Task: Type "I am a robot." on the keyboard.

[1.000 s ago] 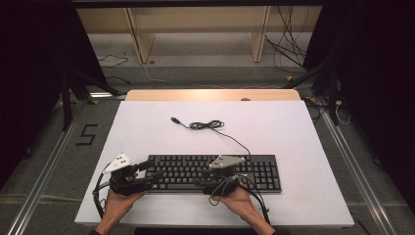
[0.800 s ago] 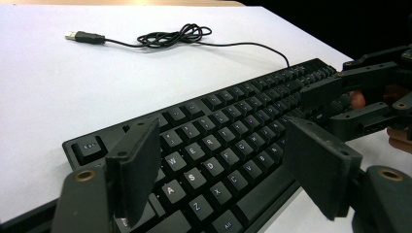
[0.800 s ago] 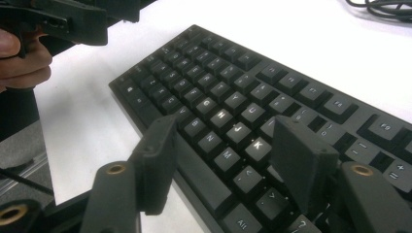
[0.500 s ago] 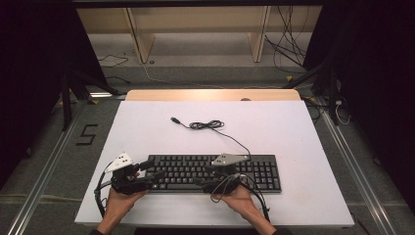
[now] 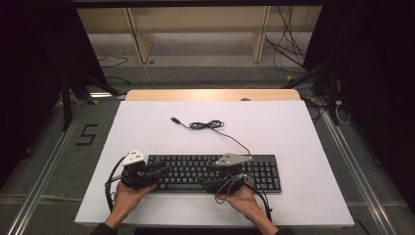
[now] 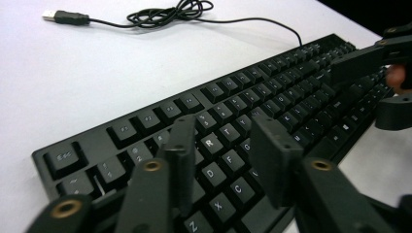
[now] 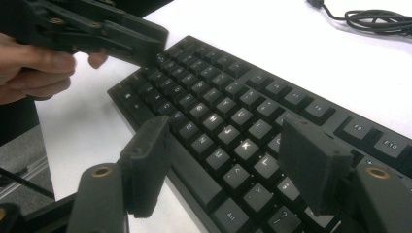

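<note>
A black keyboard (image 5: 215, 172) lies flat near the front of the white table (image 5: 293, 127). Its thin black cable (image 5: 208, 125) runs back to a loose coil and a USB plug (image 5: 173, 119). My left gripper (image 5: 161, 171) hovers over the keyboard's left end. Its jaws have just been closing and stand apart above the letter keys (image 6: 226, 155), gripping nothing. My right gripper (image 5: 210, 177) hangs over the keyboard's middle and points left. Its jaws have just been opening and stand wide above the keys (image 7: 231, 155), with nothing held. Each gripper appears in the other's view: right gripper (image 6: 384, 73), left gripper (image 7: 121, 34).
White table surface lies bare behind and to the right of the keyboard. A wooden strip (image 5: 210, 95) borders the table's far edge. Beyond it stand wooden shelf legs (image 5: 259, 34) and floor cables (image 5: 288, 49). Metal rails (image 5: 49, 166) run along both sides.
My left gripper has shifted a little to the right, farther over the keyboard's left end. The right hand has stayed in place.
</note>
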The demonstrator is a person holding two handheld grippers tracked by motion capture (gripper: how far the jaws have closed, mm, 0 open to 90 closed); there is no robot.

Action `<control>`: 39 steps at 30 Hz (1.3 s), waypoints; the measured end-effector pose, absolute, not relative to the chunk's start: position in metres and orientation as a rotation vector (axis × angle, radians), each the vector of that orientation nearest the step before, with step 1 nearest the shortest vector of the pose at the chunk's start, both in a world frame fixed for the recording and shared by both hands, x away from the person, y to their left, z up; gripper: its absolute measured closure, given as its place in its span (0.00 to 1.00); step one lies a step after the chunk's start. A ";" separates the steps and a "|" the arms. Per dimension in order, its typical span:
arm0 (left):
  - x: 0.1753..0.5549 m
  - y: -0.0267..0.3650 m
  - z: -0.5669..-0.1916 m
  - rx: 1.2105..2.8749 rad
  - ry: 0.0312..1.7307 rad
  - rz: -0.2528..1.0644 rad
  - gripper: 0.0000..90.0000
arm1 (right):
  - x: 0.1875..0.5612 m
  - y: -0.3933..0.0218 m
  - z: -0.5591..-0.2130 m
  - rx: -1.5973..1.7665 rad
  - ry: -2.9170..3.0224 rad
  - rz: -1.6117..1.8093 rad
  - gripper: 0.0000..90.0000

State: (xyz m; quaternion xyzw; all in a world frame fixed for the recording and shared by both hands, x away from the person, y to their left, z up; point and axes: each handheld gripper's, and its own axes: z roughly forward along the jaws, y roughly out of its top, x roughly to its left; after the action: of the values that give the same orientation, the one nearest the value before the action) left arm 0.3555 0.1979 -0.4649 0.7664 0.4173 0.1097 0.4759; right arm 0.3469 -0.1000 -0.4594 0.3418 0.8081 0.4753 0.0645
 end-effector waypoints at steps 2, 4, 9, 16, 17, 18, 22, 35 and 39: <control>0.359 0.195 -0.466 1.894 1.020 0.272 0.78 | 0.347 -0.101 -0.459 1.032 2.438 1.433 0.41; 0.362 0.193 -0.467 1.908 1.013 0.263 0.82 | 0.346 -0.101 -0.459 1.032 2.434 1.436 0.41; 0.367 0.190 -0.468 1.935 1.000 0.267 0.92 | 0.345 -0.102 -0.457 1.035 2.431 1.441 0.40; 0.373 0.182 -0.470 1.962 0.995 0.257 0.99 | 0.344 -0.104 -0.456 1.034 2.425 1.442 0.38; 0.374 0.181 -0.471 1.966 1.003 0.252 0.99 | 0.343 -0.104 -0.456 1.034 2.424 1.442 0.37; 0.375 0.181 -0.472 1.975 1.007 0.249 0.99 | 0.343 -0.105 -0.456 1.033 2.423 1.441 0.37; 0.378 0.178 -0.474 1.985 1.023 0.235 0.99 | 0.342 -0.105 -0.456 1.032 2.423 1.439 0.36; 0.385 0.170 -0.479 2.035 1.031 0.245 0.99 | 0.341 -0.107 -0.455 1.029 2.415 1.448 0.35; 0.386 0.170 -0.480 2.038 1.035 0.240 0.99 | 0.341 -0.107 -0.455 1.029 2.415 1.447 0.35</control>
State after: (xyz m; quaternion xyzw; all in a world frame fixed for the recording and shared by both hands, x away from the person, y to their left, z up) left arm 0.3858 0.1698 -0.4795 0.8091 0.4110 0.0953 0.4091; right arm 0.3411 -0.1066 -0.4546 0.3425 0.8036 0.4814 0.0718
